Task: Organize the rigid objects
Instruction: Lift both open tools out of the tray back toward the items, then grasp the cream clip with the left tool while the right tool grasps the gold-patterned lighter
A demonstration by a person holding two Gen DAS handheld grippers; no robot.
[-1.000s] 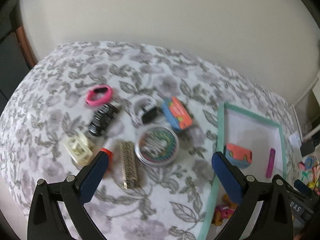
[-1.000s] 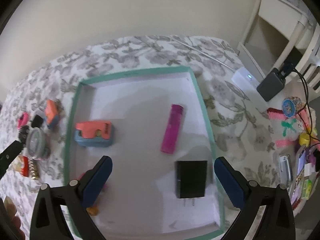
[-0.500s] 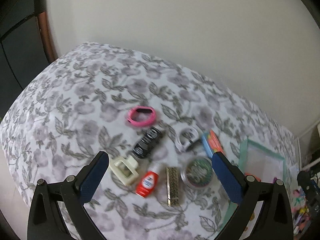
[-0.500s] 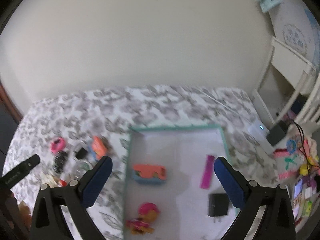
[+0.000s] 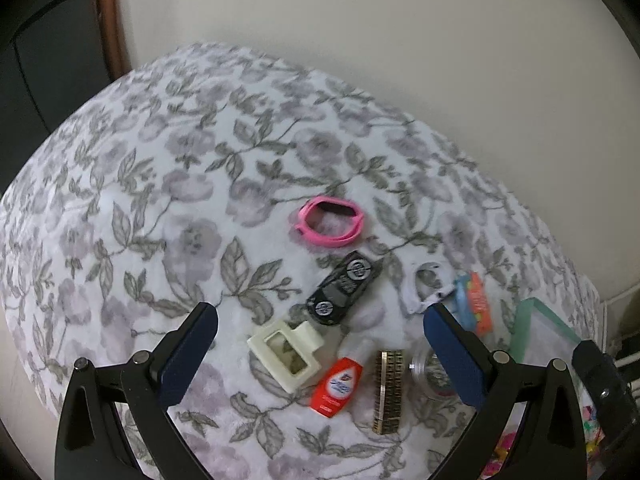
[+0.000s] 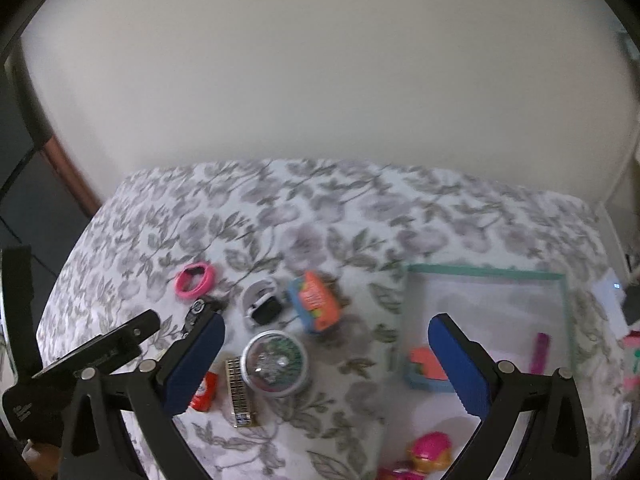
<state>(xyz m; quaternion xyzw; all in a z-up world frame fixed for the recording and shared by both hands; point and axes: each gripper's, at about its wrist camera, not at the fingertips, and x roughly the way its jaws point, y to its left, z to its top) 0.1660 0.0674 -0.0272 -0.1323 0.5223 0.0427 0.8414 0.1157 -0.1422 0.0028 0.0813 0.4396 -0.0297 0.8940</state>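
Tray point(image 6: 486, 273) on right, clutter on left; our left gripper point(image 5: 320, 344) and right gripper point(image 6: 326, 364) both gaping wide, holding nothing.

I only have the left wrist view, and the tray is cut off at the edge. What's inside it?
Observer: The right wrist view shows the tray holding an orange and blue block and a magenta stick.
Operator: Is the right gripper carrying anything?
Observer: No. The right gripper is open, with nothing between its fingers.
Operator: My finger covers most of the round tin. Is anything on top of it?
Observer: No. The round tin lies on the cloth outside the tray with nothing on top.
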